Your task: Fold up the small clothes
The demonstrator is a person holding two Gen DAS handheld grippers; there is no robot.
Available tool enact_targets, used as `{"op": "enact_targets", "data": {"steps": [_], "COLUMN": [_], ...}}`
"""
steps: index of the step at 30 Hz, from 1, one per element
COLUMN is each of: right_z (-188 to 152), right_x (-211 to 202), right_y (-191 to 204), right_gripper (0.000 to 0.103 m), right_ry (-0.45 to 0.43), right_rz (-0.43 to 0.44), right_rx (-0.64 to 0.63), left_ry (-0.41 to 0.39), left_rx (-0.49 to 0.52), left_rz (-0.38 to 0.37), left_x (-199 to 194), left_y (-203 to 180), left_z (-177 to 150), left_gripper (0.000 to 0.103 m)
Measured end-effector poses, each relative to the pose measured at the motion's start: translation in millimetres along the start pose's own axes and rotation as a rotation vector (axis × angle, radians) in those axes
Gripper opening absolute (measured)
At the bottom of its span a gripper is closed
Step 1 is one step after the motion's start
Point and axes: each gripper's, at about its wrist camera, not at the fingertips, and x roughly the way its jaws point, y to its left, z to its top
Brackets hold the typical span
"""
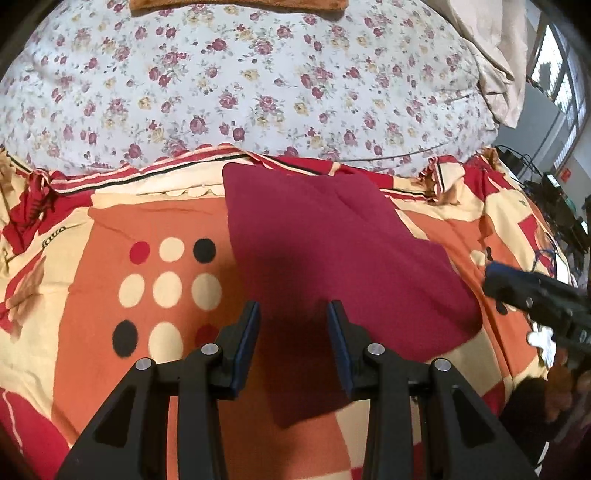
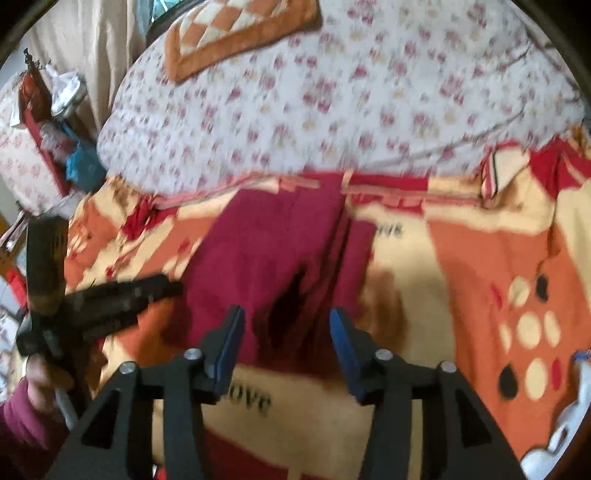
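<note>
Two grippers hang over a bed, and between them lies the dark red cloth, folded flat on the orange, cream and red blanket.

On writing: in the right wrist view the blanket carries black letters that look like "ove" or "love" just below the cloth, near the left finger, and a second blurred word beside the cloth's far right corner, which I cannot read. In the left wrist view there is a small script word near the left edge of the blanket; it is too small to read. White letters on the right gripper's body are cut off at the picture edge.

The left gripper has its fingers apart, with only the near part of the cloth showing in the gap; the pads do not press it. The right gripper also has its fingers apart, nothing clamped.

Only the left view shows the blanket's dots sharply. Only the right view, which is blurred, shows the layered right edge of the cloth, an orange checked mat on the floral quilt, and a hand with a dark red sleeve holding the left gripper.
</note>
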Motion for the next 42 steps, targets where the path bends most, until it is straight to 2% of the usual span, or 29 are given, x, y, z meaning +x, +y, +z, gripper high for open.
{"op": "enact_targets", "data": {"steps": [4, 8, 10, 11, 15, 17, 21, 23, 25, 26, 27, 28, 30, 32, 34, 35, 36, 38, 39, 40, 41, 42], "right_z": [24.7, 32.3, 29.5, 26.7, 14.1, 10.7, 7.9, 9.6, 12.2, 13.2, 14.3, 15.0, 17.7, 19.1, 19.3, 19.3, 20.0, 23.4, 24.4, 26.4, 28.8, 31.7], "right_x": [35.9, 77.8, 92.5, 95.6, 94.3, 85.6, 82.3, 83.7, 79.8, 77.5, 75.2, 74.1, 82.7, 99.2, 121.0, 126.8, 130.4, 133.2, 132.5, 130.0, 125.2, 121.2], "right_y": [7.9, 5.8, -4.7, -9.7, -13.2, -12.4, -13.8, -16.8, -24.0, -29.3, -36.7, -42.5, -54.7, -61.8, -66.7, -67.1, -67.1, -59.9, -54.7, -50.2, -43.8, -40.7], "right_gripper": [0.051, 0.051, 0.051, 0.050, 0.029, 0.023, 0.022, 0.026, 0.050, 0.074, 0.085, 0.086, 0.086, 0.086, 0.091, 0.092, 0.091, 0.077, 0.065, 0.061, 0.051, 0.047], "right_ry": [0.027, 0.084, 0.105, 0.112, 0.092, 0.081, 0.078, 0.077, 0.054, 0.038, 0.013, -0.008, -0.006, 0.047, 0.101, 0.105, 0.090, 0.083, 0.084, 0.082, 0.077, 0.073], "right_rz": [-0.044, -0.131, -0.142, -0.128, -0.107, -0.107, -0.111, -0.090, -0.051, -0.048, -0.055, -0.054, -0.002, 0.056, 0.117, 0.131, 0.141, 0.150, 0.152, 0.140, 0.118, 0.113], "right_rx": [0.002, -0.012, 0.012, 0.025, -0.004, -0.003, 0.001, 0.015, 0.056, 0.086, 0.120, 0.142, 0.182, 0.215, 0.241, 0.248, 0.248, 0.214, 0.201, 0.193, 0.176, 0.163], "left_ry": [0.001, 0.005, 0.003, 0.002, 0.001, 0.000, 0.009, 0.013, 0.014, 0.016, 0.023, 0.032, 0.062, 0.061, 0.059, 0.060, 0.067, 0.077, 0.078, 0.077, 0.074, 0.070], "left_rx": [0.006, 0.015, 0.025, 0.032, 0.038, 0.030, -0.043, -0.096, -0.157, -0.173, -0.204, -0.230, -0.286, -0.300, -0.293, -0.291, -0.282, -0.268, -0.258, -0.247, -0.237, -0.226], "left_rz": [0.026, 0.031, 0.035, 0.037, 0.028, 0.009, -0.057, -0.093, -0.144, -0.155, -0.182, -0.207, -0.255, -0.246, -0.239, -0.239, -0.238, -0.231, -0.226, -0.221, -0.218, -0.214], "left_x": [8.5, 15.5, 18.0, 19.7, 22.4, 21.0, 22.9, 23.5, 25.2, 26.8, 30.8, 35.1, 48.3, 55.6, 60.1, 61.9, 65.0, 66.8, 64.4, 59.5, 53.3, 46.9], "left_y": [-1.4, -2.8, -3.6, -4.3, -4.3, -1.4, 12.3, 20.9, 32.2, 34.9, 39.7, 42.5, 47.6, 47.4, 43.5, 42.1, 39.8, 38.8, 37.8, 36.9, 36.6, 36.8], "left_z": [4.2, 6.0, 6.4, 6.5, 6.2, 6.3, 10.2, 12.0, 12.8, 12.8, 12.9, 12.7, 11.9, 11.5, 11.8, 12.1, 12.3, 13.4, 14.4, 15.7, 16.5, 16.5], "left_gripper": [0.015, 0.015, 0.015, 0.015, 0.015, 0.015, 0.015, 0.015, 0.019, 0.025, 0.036, 0.041, 0.043, 0.047, 0.053, 0.055, 0.055, 0.053, 0.043, 0.033, 0.030, 0.025]}}
